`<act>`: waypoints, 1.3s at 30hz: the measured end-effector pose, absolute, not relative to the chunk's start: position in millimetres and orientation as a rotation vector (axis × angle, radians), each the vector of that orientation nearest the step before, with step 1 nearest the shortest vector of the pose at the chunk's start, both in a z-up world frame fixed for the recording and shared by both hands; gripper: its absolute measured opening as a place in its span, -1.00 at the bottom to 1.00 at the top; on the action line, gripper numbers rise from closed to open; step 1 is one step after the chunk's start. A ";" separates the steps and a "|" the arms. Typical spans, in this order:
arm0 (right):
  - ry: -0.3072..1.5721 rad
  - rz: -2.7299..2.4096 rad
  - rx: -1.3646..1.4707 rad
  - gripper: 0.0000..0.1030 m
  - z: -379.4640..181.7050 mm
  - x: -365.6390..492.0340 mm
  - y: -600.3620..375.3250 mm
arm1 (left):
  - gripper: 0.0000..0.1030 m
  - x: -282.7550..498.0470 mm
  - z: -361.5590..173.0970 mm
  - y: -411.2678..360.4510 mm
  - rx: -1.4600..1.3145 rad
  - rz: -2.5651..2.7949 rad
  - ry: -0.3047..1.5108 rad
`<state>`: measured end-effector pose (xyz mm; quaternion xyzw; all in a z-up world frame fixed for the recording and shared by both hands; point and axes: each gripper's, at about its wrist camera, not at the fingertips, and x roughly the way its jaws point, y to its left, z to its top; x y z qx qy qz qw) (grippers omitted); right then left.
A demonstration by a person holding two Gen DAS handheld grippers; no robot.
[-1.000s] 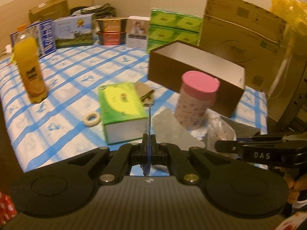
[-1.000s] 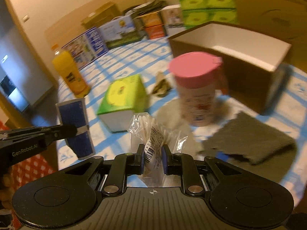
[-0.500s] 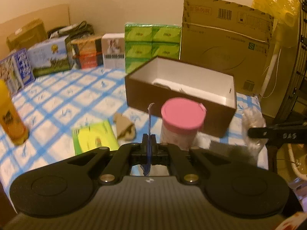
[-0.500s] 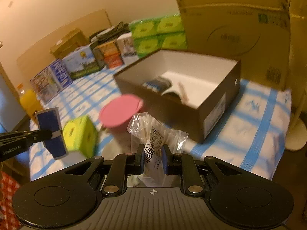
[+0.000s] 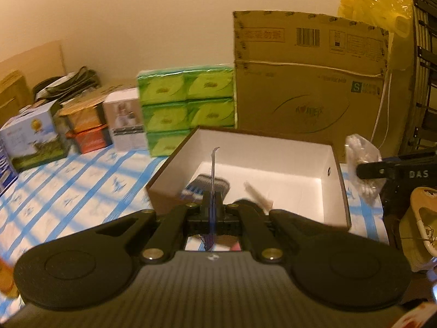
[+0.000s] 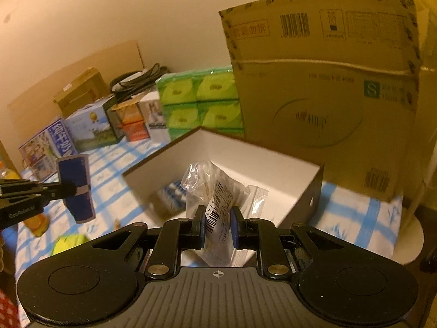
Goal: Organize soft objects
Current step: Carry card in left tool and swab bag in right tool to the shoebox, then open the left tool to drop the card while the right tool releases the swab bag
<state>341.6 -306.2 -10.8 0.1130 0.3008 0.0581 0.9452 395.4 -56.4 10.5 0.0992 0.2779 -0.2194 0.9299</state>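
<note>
Soft goods were what we carried: a crinkly clear plastic packet with a barcode label [image 6: 218, 191] stood clenched between the right gripper's [image 6: 217, 229] jaws, and a flat dark-blue pouch [image 5: 212, 191], seen edge-on, was pinched in the left gripper's [image 5: 212, 205] fully closed jaws. A second earlier both had hung over the pink-lidded cup and green tissue pack; now we had brought them up to the open brown cardboard box with a white inside [image 5: 314, 169], so release looked close. Small items already lay in it. Around it spread the blue-checked surface [image 5: 82, 180].
</note>
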 end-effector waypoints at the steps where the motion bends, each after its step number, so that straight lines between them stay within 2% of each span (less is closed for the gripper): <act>1: 0.612 0.117 0.226 -0.65 -11.2 349.1 -307.9 | -0.99 403.3 10.3 -63.3 0.207 -0.458 0.567; 13: 0.675 0.123 0.144 -0.65 -48.3 435.0 -323.9 | -0.99 494.1 -20.0 -139.4 0.281 -0.529 0.640; 26: 0.767 0.108 0.113 -0.64 -92.2 488.1 -340.4 | -0.98 547.2 -74.7 -164.3 0.326 -0.518 0.760; 30: 0.754 0.103 0.116 -0.63 -94.9 495.1 -342.2 | -0.80 555.5 -79.1 -166.5 0.324 -0.502 0.769; 31: 0.751 0.097 0.125 -0.60 -95.0 497.3 -342.9 | -0.74 557.0 -79.4 -166.8 0.327 -0.500 0.766; 32: 0.751 0.093 0.136 -0.42 -95.1 499.0 -343.8 | -0.61 558.1 -79.5 -167.0 0.332 -0.495 0.762; 33: 0.754 0.090 0.144 -0.14 -95.2 500.0 -345.0 | -0.43 559.4 -79.6 -166.3 0.332 -0.484 0.764; 35: 0.728 0.086 0.154 0.12 -92.8 496.4 -346.3 | -0.29 560.8 -78.3 -163.2 0.316 -0.474 0.763; 39: 0.729 0.103 0.165 0.17 -90.4 490.9 -347.3 | -0.28 559.9 -77.1 -153.7 0.295 -0.469 0.772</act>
